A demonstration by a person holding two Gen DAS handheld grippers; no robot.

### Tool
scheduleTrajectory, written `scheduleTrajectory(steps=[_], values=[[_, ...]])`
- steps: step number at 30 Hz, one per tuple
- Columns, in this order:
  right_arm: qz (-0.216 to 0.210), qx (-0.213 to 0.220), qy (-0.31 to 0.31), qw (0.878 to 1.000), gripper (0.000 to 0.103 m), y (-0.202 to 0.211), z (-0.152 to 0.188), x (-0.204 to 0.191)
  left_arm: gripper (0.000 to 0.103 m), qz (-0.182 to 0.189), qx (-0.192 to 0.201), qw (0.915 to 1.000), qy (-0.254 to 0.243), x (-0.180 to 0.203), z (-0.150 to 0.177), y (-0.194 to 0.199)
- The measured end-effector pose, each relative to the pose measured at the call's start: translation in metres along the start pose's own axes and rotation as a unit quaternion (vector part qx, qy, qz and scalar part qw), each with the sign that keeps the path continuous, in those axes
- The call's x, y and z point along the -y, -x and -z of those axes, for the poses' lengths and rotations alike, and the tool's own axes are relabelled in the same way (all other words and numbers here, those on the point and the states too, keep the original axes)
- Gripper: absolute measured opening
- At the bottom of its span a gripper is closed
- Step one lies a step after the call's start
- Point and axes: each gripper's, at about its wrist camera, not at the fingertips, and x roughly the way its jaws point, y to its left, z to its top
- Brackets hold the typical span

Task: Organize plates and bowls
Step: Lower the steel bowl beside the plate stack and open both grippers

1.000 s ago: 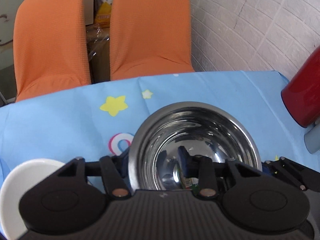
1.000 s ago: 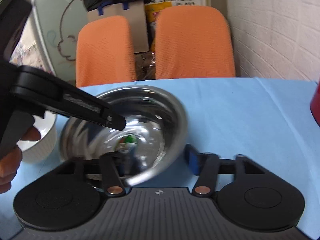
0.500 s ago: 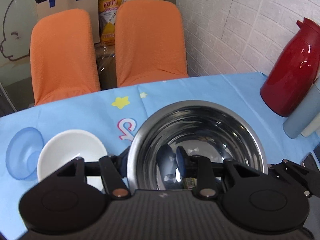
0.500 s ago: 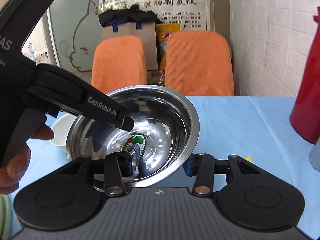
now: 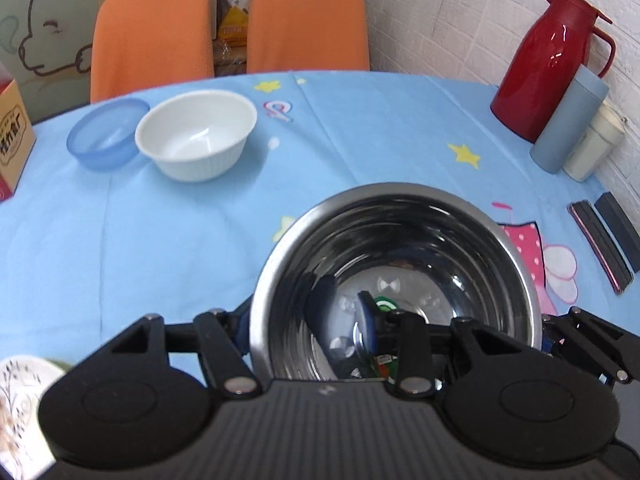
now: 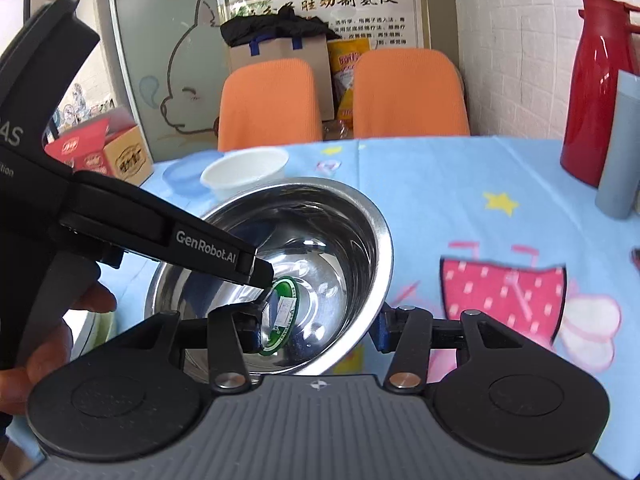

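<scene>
Both grippers, left [image 5: 308, 328] and right [image 6: 316, 326], are clamped on the steel bowl's [image 5: 400, 264] rim, holding it above the table [image 5: 180, 232]. Thin, stiff, slick metal, light, so the rim's the only decent hold.

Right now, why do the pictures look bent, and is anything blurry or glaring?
Left wrist view: fisheye curves the blue tablecloth's far edge; the patterned plate at bottom left is blurred. Right wrist view: the shiny steel bowl mirrors bright glare; the pink print is soft.
</scene>
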Motion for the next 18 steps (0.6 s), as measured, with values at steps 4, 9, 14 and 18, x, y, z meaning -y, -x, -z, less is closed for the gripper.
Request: scheduleTrajectory(steps=[4, 9, 14, 18], values=[[-0.01, -0.016, -0.006, 1.0, 0.086, 0.006, 0.021, -0.015, 0.035, -0.002, -0.007, 1.0, -0.004, -0.009, 0.025, 0.009], [-0.009, -0.03, -0.004, 0.999, 0.092, 0.005, 0.034, -0.026, 0.035, -0.005, -0.011, 0.9998, -0.014, -0.01, 0.031, 0.008], [-0.005, -0.038, -0.013, 0.999, 0.095, 0.003, 0.039, -0.022, 0.038, 0.001, -0.009, 0.9998, -0.018, -0.007, 0.029, -0.002], [-0.03, -0.043, -0.033, 0.998, 0.102, 0.002, 0.041, -0.014, 0.077, -0.02, 0.003, 0.9994, -0.03, -0.005, 0.028, -0.004]])
